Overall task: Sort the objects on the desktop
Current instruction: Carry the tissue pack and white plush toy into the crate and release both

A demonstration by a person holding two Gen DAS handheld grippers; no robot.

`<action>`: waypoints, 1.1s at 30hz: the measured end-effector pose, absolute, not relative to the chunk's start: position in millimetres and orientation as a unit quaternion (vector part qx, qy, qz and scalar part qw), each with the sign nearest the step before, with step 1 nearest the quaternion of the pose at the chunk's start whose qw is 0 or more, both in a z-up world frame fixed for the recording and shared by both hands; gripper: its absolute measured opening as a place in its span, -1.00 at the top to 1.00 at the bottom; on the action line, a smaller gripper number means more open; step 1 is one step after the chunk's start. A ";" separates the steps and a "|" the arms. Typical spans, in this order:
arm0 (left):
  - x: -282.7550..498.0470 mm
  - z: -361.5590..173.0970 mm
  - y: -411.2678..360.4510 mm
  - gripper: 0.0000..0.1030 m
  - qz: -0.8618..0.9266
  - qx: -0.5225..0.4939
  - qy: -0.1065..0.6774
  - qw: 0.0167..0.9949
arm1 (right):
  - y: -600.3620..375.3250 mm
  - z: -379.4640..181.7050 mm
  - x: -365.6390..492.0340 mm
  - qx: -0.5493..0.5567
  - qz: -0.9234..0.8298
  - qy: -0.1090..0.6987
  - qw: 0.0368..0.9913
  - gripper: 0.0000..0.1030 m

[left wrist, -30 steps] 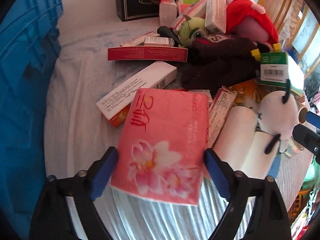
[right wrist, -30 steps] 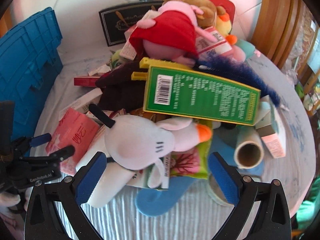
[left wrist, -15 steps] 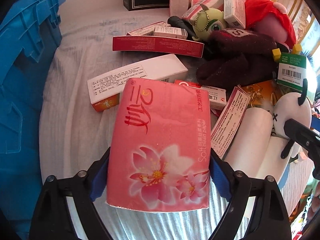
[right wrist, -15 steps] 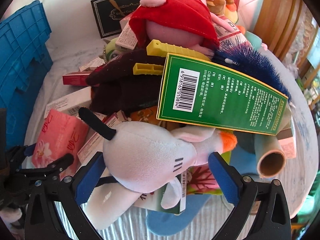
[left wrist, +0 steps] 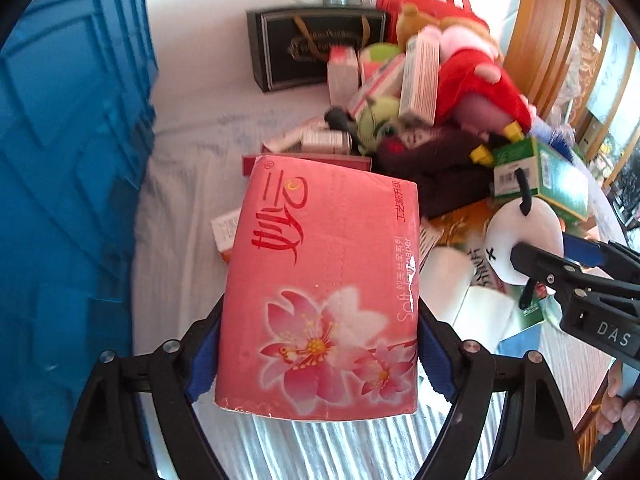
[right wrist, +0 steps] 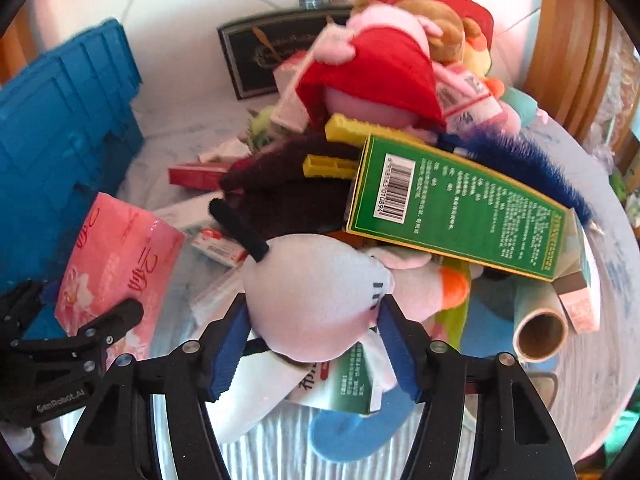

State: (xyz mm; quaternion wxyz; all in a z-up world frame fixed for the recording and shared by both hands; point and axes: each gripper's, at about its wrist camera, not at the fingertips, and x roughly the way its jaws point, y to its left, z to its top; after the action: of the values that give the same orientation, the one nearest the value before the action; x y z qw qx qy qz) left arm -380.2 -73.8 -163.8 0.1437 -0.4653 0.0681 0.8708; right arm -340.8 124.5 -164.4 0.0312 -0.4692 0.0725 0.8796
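While left view hides it, paper tube (right wrist: pixel 541 334), right view only.

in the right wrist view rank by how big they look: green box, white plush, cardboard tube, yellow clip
1-2. green box and white plush: look alike; the plush sits nearer the camera, so unranked
3. cardboard tube
4. yellow clip

left wrist: close, looking down — right wrist: same | shared: toy pile (left wrist: pixel 440 120), blue crate (right wrist: pixel 60 140)
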 end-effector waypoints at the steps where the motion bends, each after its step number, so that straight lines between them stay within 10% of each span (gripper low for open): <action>1: -377.1 -159.1 -74.3 -0.61 0.875 -0.459 0.068 0.139 | 124.5 -159.7 -338.0 -0.463 0.883 0.073 0.026 -0.21; 33: -282.2 42.7 -112.7 -0.61 0.974 -0.222 0.030 0.020 | 71.3 54.1 -283.7 -0.204 0.972 -0.046 -0.109 -0.19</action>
State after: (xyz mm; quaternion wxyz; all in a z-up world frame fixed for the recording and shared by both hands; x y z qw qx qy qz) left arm -282.2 -112.7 42.7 0.0201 -0.2222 0.0295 0.9744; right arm -283.7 71.3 54.1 -0.1090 -0.2040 -0.0462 0.9718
